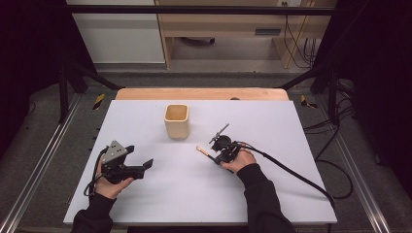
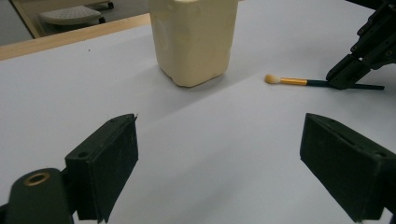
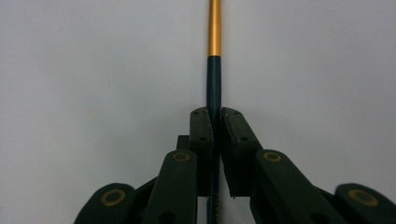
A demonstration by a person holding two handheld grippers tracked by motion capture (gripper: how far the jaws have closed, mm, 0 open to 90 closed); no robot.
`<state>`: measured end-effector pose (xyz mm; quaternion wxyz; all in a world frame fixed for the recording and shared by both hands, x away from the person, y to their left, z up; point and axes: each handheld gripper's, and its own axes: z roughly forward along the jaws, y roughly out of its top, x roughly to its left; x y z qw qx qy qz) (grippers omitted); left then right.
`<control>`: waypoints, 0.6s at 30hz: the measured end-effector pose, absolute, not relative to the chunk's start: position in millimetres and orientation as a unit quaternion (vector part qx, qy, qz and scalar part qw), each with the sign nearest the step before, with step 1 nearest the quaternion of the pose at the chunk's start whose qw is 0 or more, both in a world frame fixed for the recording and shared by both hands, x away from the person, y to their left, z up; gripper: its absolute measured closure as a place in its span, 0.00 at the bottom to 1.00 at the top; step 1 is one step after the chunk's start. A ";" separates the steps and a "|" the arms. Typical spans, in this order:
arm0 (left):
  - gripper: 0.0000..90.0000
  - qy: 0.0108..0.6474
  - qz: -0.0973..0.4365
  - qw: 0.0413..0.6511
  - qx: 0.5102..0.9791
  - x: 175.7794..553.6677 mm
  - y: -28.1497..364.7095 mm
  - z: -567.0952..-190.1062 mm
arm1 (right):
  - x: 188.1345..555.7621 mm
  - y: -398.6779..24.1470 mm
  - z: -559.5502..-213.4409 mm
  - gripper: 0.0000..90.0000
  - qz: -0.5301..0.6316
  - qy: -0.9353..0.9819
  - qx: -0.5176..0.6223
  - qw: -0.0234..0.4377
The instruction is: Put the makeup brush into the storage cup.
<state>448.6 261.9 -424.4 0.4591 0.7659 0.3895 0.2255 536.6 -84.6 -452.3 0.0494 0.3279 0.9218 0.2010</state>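
Observation:
A small brush (image 1: 203,151) with a pale tip, gold ferrule and dark handle lies on the white table (image 1: 145,116), right of centre. My right gripper (image 1: 217,158) is shut on the brush's dark handle (image 3: 214,84), its jaws pressed against it from both sides; the gold ferrule runs ahead and the tip is out of that view. In the left gripper view the brush (image 2: 299,82) lies ahead at the right, with the other gripper clamped on it. A cream square cup (image 1: 176,121) stands upright behind the middle. My left gripper (image 1: 142,165) rests at the front left, open and empty, pointing toward the cup (image 2: 194,39).
The table's wooden far edge (image 1: 201,93) lies behind the cup. A thick black cable (image 1: 291,172) trails from the right gripper over the table's right side. Dark frame posts and floor cables surround the table.

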 end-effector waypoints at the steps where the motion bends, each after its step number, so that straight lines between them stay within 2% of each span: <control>1: 0.12 0.389 0.226 0.459 0.766 448.6 261.8 -424.5 | 536.7 -84.0 -452.1 0.93 0.199 0.922 0.330 0.050; 12: 0.12 0.390 0.224 0.456 0.768 449.3 262.2 -424.8 | 534.6 -83.5 -450.7 0.94 0.202 0.918 0.336 0.057; 18: 0.12 0.393 0.223 0.459 0.765 449.3 262.8 -424.4 | 528.3 -87.6 -436.1 0.94 0.236 0.912 0.329 0.066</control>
